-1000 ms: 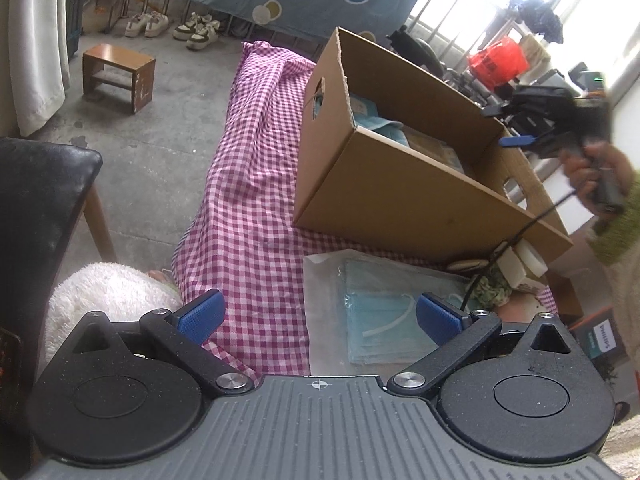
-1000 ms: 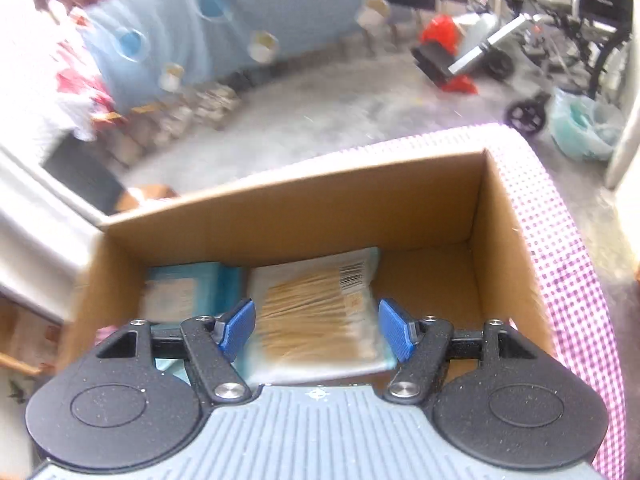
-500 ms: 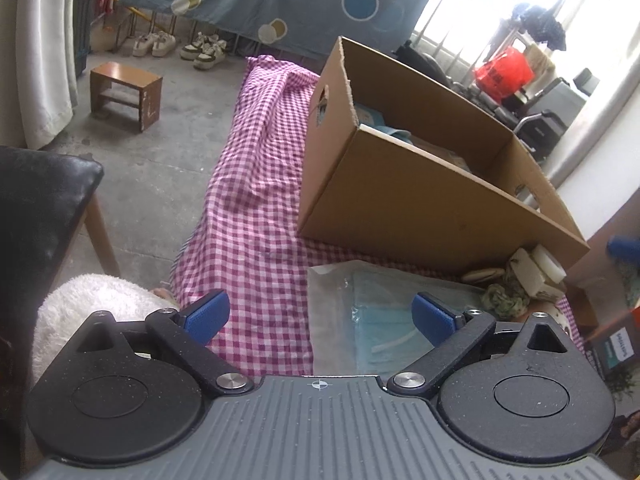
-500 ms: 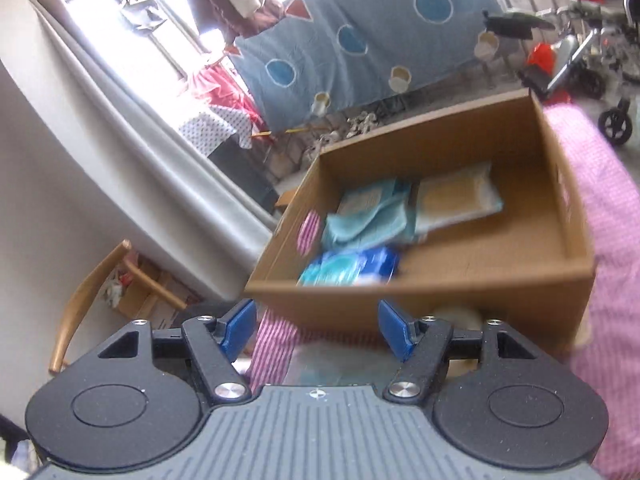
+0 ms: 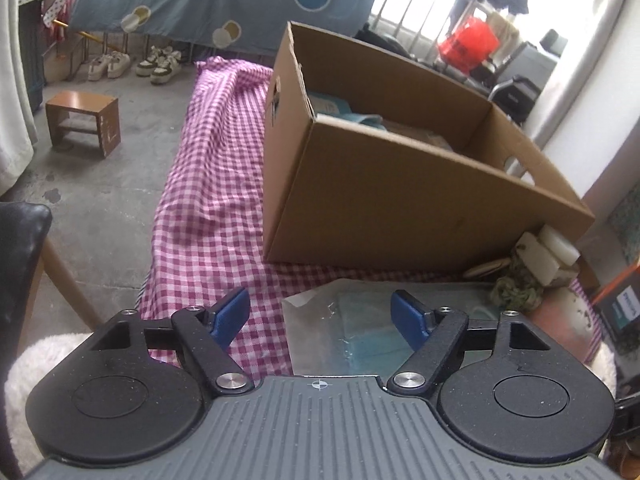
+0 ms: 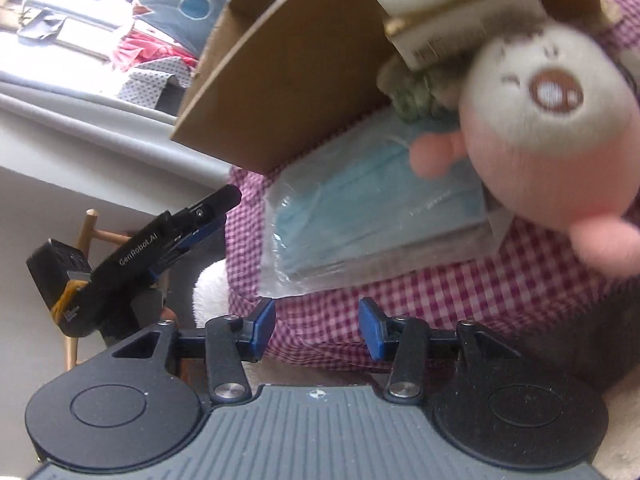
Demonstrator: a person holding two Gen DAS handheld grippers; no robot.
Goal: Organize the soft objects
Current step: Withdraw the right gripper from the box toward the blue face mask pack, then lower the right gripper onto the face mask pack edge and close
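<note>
A clear bag of blue face masks [image 5: 360, 324] lies on the checked cloth [image 5: 208, 200] in front of the open cardboard box [image 5: 400, 208]. My left gripper [image 5: 320, 312] hovers low over the bag's near left corner. Its jaws are closing, and the blue pads [image 5: 412, 314] do not touch the bag. In the right wrist view the mask bag [image 6: 360, 220] lies ahead, with a round pink-and-white plush toy [image 6: 552, 120] resting on its right end. My right gripper [image 6: 316, 328] sits at the cloth's near edge. Its jaws are closing on nothing. The left gripper [image 6: 222, 210] shows at the left.
Packets lie inside the box [image 6: 300, 80]. Sponges [image 5: 548, 256] and a green knitted wad [image 5: 516, 288] crowd the box's right corner. A black chair [image 5: 20, 248], a white fluffy cushion [image 5: 32, 360] and a wooden stool [image 5: 82, 120] stand left of the table.
My right gripper has swung from above the box down to the table's near edge, and its jaws have narrowed. My left gripper has edged toward the mask bag, jaws narrowing.
</note>
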